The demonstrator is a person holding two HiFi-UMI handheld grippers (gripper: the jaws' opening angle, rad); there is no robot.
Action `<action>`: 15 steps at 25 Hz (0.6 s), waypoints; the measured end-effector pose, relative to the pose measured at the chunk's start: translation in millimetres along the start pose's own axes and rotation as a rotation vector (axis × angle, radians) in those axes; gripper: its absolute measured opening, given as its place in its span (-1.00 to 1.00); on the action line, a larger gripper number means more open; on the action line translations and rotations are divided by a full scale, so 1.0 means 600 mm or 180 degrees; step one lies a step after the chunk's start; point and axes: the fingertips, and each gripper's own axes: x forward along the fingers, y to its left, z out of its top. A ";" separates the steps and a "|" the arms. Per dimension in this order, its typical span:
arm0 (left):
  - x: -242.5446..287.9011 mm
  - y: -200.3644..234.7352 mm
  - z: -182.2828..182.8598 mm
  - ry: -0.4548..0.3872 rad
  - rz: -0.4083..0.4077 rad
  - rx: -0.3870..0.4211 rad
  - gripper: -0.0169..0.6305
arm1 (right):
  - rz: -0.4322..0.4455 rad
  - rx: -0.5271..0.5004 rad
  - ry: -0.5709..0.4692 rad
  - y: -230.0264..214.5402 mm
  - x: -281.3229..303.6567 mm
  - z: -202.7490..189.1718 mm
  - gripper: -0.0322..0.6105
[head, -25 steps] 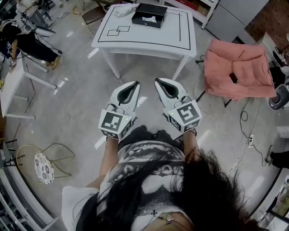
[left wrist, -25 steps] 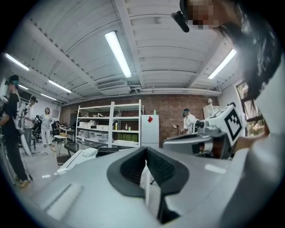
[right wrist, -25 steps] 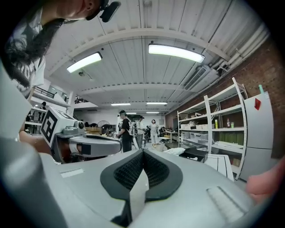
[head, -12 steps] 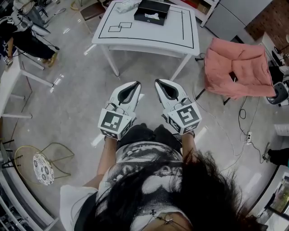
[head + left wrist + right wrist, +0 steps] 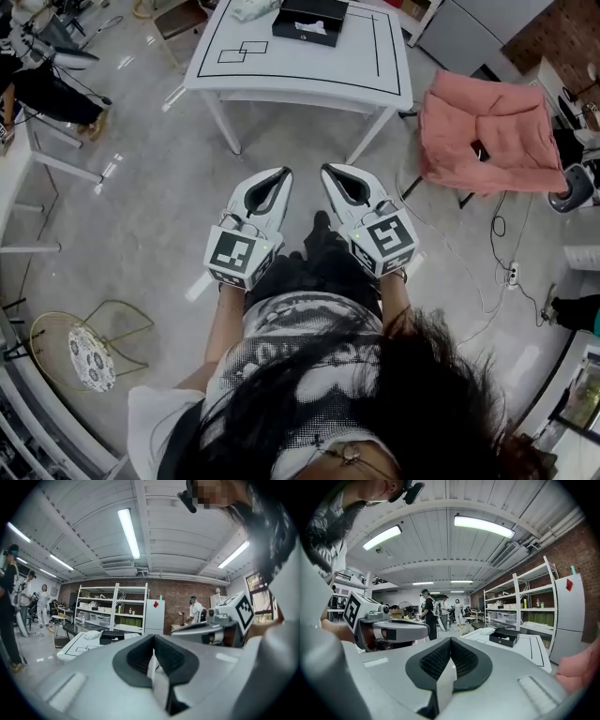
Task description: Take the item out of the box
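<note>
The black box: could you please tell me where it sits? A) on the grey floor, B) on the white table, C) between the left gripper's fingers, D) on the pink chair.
B: the black box rests on the far part of the white table.

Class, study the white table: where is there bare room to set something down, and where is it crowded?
Free: near half of the table, between the black box and the front edge, right of the drawn squares. Crowded: the far edge, where box and white bundle sit close together.
</note>
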 end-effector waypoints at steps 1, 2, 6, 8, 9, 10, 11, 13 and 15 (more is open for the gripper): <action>0.004 0.002 0.001 -0.0012 -0.0013 0.0003 -0.95 | 0.0004 -0.0008 0.0010 -0.004 0.006 0.000 -0.94; 0.009 0.005 0.002 -0.0019 -0.0021 0.0009 -0.95 | 0.0014 -0.0017 0.0016 -0.008 0.013 0.001 -0.94; 0.027 0.028 0.001 -0.0003 0.0022 0.0012 -0.95 | 0.0094 -0.0025 0.0014 -0.023 0.044 0.004 -0.94; 0.041 0.044 0.001 0.0003 0.0069 0.0013 -0.95 | 0.0130 -0.0021 0.0011 -0.037 0.061 0.004 -0.94; 0.049 0.053 0.001 0.0003 0.0088 0.0019 -0.95 | 0.0142 -0.0022 0.0011 -0.047 0.070 0.003 -0.94; 0.059 0.061 0.001 0.0005 0.0104 0.0028 -0.95 | 0.0149 -0.0025 0.0013 -0.058 0.080 0.002 -0.94; 0.070 0.069 0.001 0.0010 0.0117 0.0038 -0.95 | 0.0152 -0.0029 0.0015 -0.071 0.090 0.001 -0.94; 0.095 0.089 -0.001 0.0033 0.0152 0.0051 -0.95 | 0.0158 -0.0032 0.0015 -0.101 0.112 0.001 -0.94; 0.126 0.112 -0.004 0.0063 0.0209 0.0047 -0.95 | 0.0172 -0.0032 0.0021 -0.134 0.134 0.000 -0.94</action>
